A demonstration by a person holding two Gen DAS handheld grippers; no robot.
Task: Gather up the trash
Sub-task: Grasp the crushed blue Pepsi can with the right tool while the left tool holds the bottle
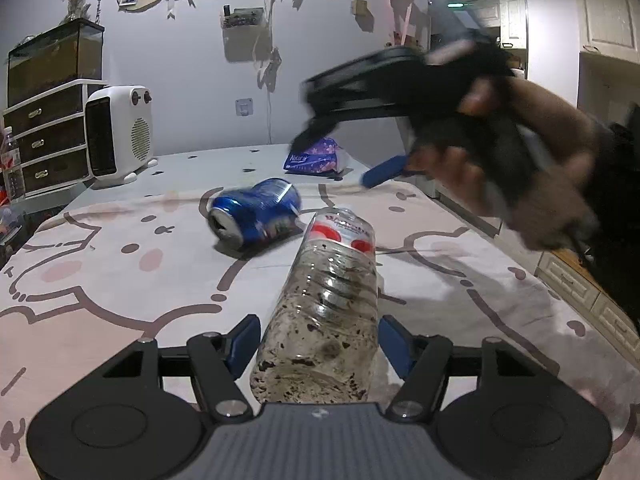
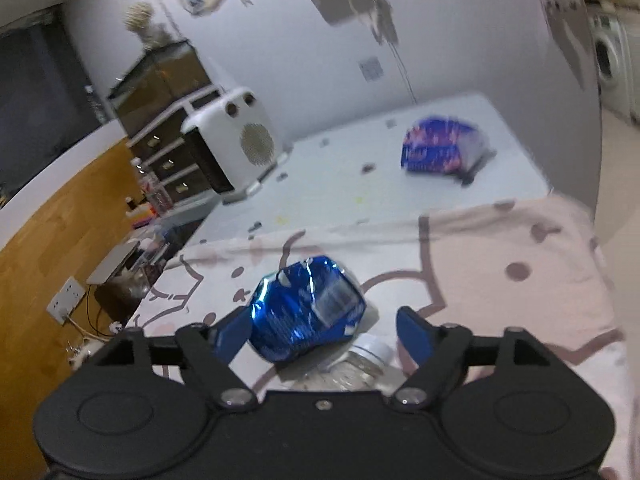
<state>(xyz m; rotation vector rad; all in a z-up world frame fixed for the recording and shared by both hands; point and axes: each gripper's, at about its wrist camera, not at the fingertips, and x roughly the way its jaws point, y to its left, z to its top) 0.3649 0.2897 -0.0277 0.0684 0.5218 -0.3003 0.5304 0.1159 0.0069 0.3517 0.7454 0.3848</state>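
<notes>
A dirty clear plastic bottle (image 1: 328, 300) with a red-and-white label lies on the pink patterned cloth (image 1: 120, 280), between the fingers of my left gripper (image 1: 318, 344); the jaws stand open on either side of it. A crushed blue can (image 1: 254, 212) lies just beyond the bottle. My right gripper (image 1: 340, 160) is seen blurred above the table, held by a hand. In the right wrist view the right gripper (image 2: 324, 328) is open above the blue can (image 2: 308, 312), and the bottle's capped end (image 2: 360, 360) shows below.
A blue-purple tissue pack (image 1: 316, 158) lies at the back of the table and also shows in the right wrist view (image 2: 442, 150). A white fan heater (image 1: 120, 132) and a drawer unit (image 1: 44, 140) with a tank on top stand at the back left. The table edge runs on the right.
</notes>
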